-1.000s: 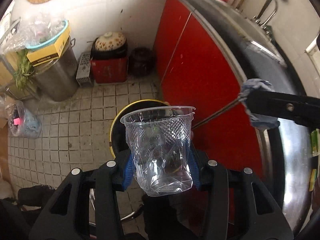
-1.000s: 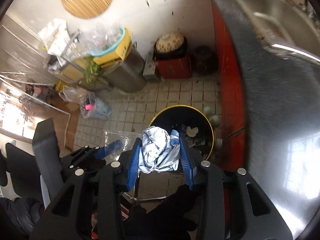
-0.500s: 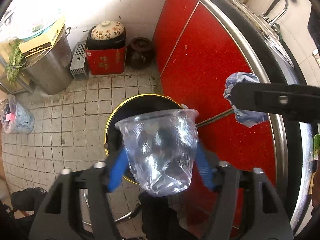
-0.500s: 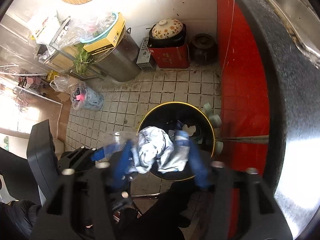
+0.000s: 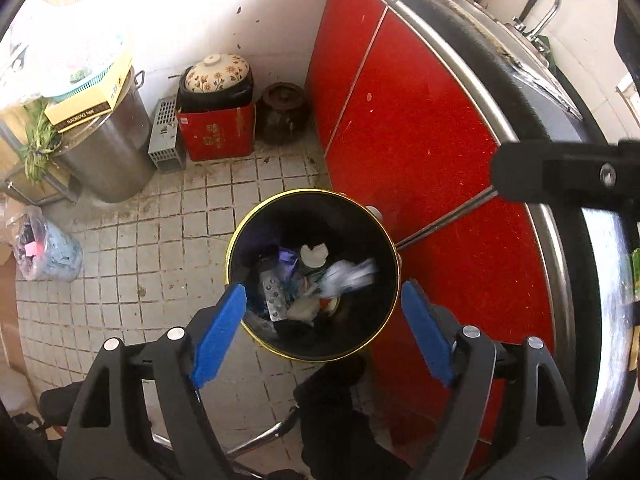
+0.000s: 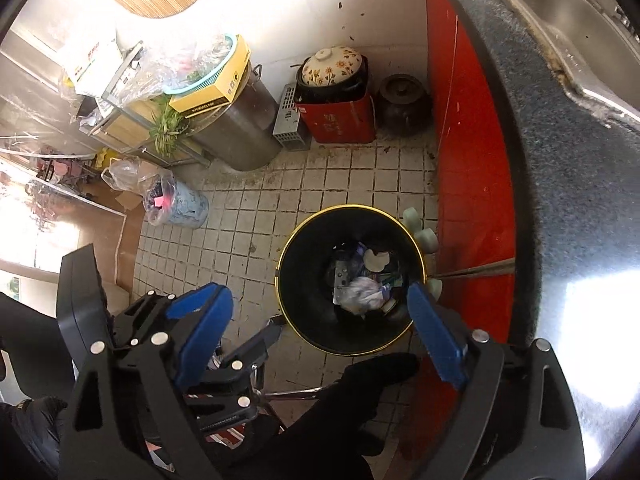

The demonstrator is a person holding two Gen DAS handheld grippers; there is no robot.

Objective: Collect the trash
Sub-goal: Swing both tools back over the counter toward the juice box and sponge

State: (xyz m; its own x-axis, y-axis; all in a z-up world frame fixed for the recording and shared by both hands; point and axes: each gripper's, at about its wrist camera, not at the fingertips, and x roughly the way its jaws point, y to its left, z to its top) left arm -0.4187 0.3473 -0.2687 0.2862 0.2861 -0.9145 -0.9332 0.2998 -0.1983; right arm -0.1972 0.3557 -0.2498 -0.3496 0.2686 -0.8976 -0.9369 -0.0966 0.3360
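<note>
Two tools, left and right, gape wide and empty above one trash bin.

A black waste bin with a thin, shiny gold-coloured rim is seen on a floor of small matt tiles with dirty, rough grout. Crumpled paper and a silvery foil blister pack are seen inside. The cabinet doors are finished in glossy red with a fine speckle and edged in bright metal. The countertop is shown as speckled grey stone, polished enough to reflect light. A brushed steel pot and a glazed floral ceramic lid are visible. Both grippers' fingers are faced with matt blue pads on black plastic.
</note>
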